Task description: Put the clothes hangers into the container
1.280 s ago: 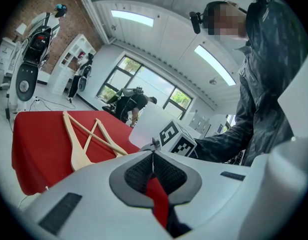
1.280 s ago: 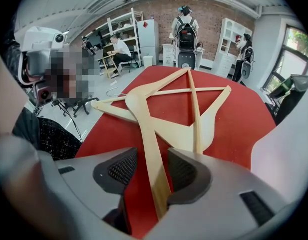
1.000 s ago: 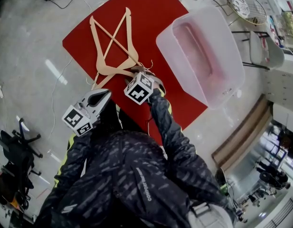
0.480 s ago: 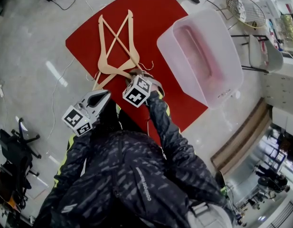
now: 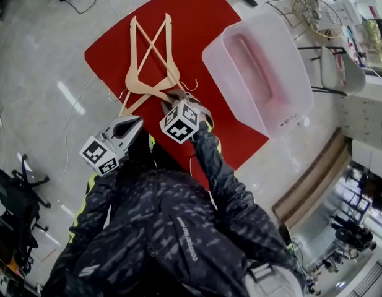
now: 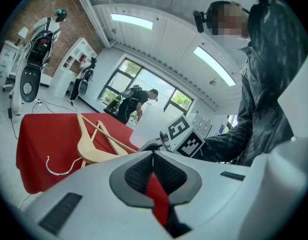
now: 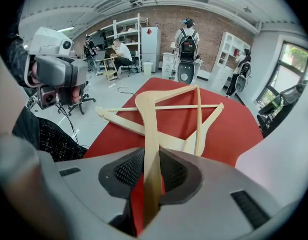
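Two wooden hangers lie crossed on a red mat [image 5: 197, 17], one arm [image 5: 132, 54] to the left and one [image 5: 171, 48] to the right. My right gripper [image 5: 176, 96] is at their hook end. In the right gripper view my right gripper [image 7: 150, 156] has just been closing, and its jaws are shut on one hanger's arm [image 7: 149, 129], while the other hanger [image 7: 201, 119] lies under it. My left gripper [image 5: 132, 124] hangs back near my body, shut and empty [image 6: 153, 156]. The translucent container [image 5: 296, 98] stands to the right of the mat.
A wire basket stand [image 5: 314, 11] and a chair [image 5: 345, 70] are beyond the container. Cables trail over the floor at the left, with a black chair [image 5: 17, 190] nearby. A hanger's metal hook [image 6: 59, 169] lies at the mat's near edge. A person [image 6: 134, 101] stands far behind.
My right gripper has shifted only slightly at the hangers' hook end. The hangers sit a little differently in the picture. My left gripper has stayed where it was.
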`<action>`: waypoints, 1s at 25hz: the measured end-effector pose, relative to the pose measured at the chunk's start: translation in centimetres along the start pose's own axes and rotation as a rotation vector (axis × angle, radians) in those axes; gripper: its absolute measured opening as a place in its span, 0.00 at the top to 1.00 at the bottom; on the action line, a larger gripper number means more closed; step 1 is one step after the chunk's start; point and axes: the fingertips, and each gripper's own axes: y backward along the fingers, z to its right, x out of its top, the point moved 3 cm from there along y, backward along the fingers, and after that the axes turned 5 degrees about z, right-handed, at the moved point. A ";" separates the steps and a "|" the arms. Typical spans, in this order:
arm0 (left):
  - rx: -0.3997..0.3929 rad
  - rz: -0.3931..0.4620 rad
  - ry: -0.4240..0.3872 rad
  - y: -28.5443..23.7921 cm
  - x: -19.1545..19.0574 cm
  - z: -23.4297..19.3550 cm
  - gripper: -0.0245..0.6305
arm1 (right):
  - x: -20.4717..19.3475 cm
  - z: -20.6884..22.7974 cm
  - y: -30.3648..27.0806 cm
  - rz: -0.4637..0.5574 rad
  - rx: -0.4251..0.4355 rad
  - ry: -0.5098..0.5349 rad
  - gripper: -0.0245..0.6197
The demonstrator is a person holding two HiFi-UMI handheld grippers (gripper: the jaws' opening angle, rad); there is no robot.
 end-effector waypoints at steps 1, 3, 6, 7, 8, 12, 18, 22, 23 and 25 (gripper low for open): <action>0.000 0.001 -0.001 0.1 0.0 0.0 0.94 | 0.2 0.0 0.3 0.009 -0.011 0.004 0.81; -0.001 0.003 -0.003 0.3 0.1 0.0 0.94 | 0.6 0.1 0.9 0.022 -0.030 0.014 0.81; -0.002 0.006 -0.010 0.5 0.3 0.0 0.94 | 1.3 0.2 1.7 0.030 -0.052 0.024 0.81; -0.003 0.008 -0.014 0.5 0.4 0.0 0.94 | 1.4 0.2 2.0 0.032 -0.063 0.031 0.81; -0.005 0.009 -0.017 0.5 0.5 0.0 0.94 | 1.6 0.3 2.3 0.033 -0.075 0.039 0.81; -0.009 0.014 -0.032 0.6 1.1 0.1 0.94 | 2.4 0.1 3.7 0.041 -0.113 0.053 0.81; -0.019 0.013 -0.053 0.4 2.0 1.2 0.94 | 2.6 -0.2 6.4 0.051 -0.141 0.062 0.81; -0.028 -0.002 -0.068 0.6 2.1 1.8 0.94 | 3.0 -0.5 7.8 0.080 -0.157 0.053 0.81; -0.031 -0.005 -0.072 0.6 2.1 1.9 0.94 | 3.0 -0.5 8.1 0.085 -0.159 0.049 0.81; -0.038 -0.008 -0.082 0.4 2.3 2.3 0.94 | 3.1 -0.3 9.0 0.100 -0.161 0.030 0.81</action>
